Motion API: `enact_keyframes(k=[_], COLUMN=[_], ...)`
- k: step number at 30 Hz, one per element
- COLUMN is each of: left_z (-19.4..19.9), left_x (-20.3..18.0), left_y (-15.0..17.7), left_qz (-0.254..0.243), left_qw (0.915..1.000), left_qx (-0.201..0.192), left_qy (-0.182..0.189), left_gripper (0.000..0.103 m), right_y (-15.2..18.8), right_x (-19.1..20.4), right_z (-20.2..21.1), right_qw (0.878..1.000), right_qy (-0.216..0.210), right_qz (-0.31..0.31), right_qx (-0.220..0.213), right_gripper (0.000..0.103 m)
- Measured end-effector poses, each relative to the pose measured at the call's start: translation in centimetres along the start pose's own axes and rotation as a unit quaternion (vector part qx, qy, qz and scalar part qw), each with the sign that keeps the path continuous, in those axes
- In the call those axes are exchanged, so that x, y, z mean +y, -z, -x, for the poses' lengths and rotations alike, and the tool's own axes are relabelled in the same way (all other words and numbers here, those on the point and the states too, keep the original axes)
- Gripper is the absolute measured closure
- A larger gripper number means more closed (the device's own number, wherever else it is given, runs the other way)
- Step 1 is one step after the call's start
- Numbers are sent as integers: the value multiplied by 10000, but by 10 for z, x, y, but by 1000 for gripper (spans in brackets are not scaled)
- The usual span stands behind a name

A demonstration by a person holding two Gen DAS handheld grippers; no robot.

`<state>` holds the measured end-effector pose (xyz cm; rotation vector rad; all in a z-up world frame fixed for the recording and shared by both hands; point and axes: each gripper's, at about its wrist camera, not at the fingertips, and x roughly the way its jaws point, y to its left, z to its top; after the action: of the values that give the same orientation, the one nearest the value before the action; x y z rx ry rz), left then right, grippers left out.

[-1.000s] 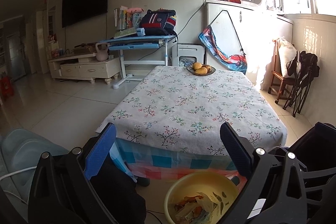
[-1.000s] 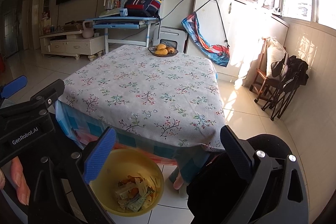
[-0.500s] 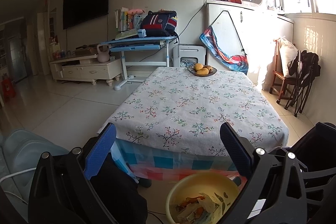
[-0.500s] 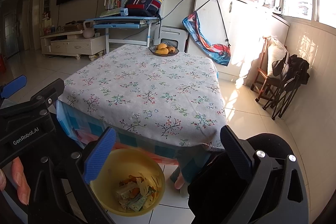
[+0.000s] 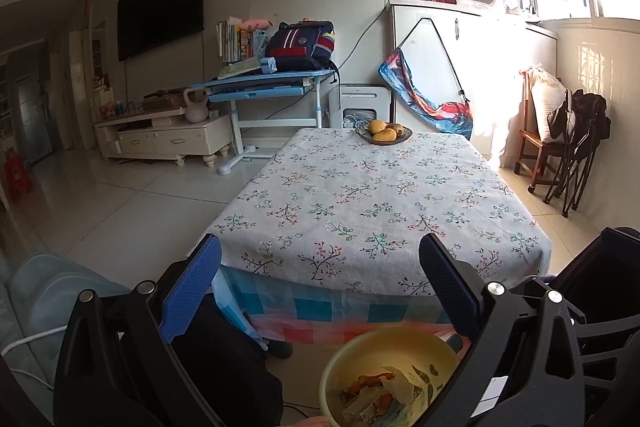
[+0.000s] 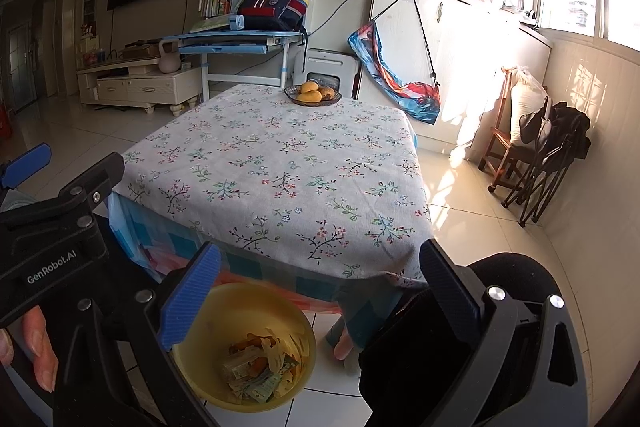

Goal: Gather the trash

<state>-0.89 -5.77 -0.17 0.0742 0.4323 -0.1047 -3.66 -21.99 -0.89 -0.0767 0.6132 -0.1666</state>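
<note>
A yellow basin [image 6: 224, 375] on the floor in front of the table holds wrappers and peels [image 6: 260, 367]; it also shows in the left wrist view [image 5: 360, 351] with the trash [image 5: 384, 399]. My left gripper [image 5: 320, 283] is open and empty, held above the table's near edge. My right gripper [image 6: 320, 287] is open and empty, above the basin and the table's near corner. The left gripper's body [image 6: 60, 227] shows at the left of the right wrist view. The floral tablecloth [image 5: 372, 199] carries no trash that I can see.
A bowl of mangoes [image 5: 383, 134] sits at the table's far edge, also in the right wrist view [image 6: 313, 95]. A blue desk with a backpack [image 5: 300, 47], a TV cabinet [image 5: 168, 139] and a folded chair [image 5: 576, 151] stand around. The person's dark-clothed knees [image 6: 420, 347] are by the basin.
Both views have shifted slightly, as if the grippers rose and tilted a little. Both grippers stay open and empty; the basin and table are unchanged.
</note>
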Motion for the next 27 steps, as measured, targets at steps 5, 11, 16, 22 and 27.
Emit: enact_keyframes(k=[5,11,16,22,27], left_z=[7,15,20,21,22], left_x=[4,15,19,15,14], left_y=[-4,-9,-10,-9,-9], left_qz=[46,102,114,15,-41], left_qw=[9998,9991,9989,9991,9994], left_qx=[-99,-193,-213,-214,-148], left_qy=[-152,-360,-401,-374,-314], left_gripper=[7,7,7,7,7], right_y=[0,3,4,5,4], right_x=[0,5,9,10,9], right_z=[-1,-2,-2,-2,-3], right_qw=[10000,10000,10000,10000,10000], right_qy=[-4,-11,-16,-27,-36], right_qz=[-2,15,22,9,-4], right_qx=[4,12,19,23,31], right_gripper=[8,8,8,8,8])
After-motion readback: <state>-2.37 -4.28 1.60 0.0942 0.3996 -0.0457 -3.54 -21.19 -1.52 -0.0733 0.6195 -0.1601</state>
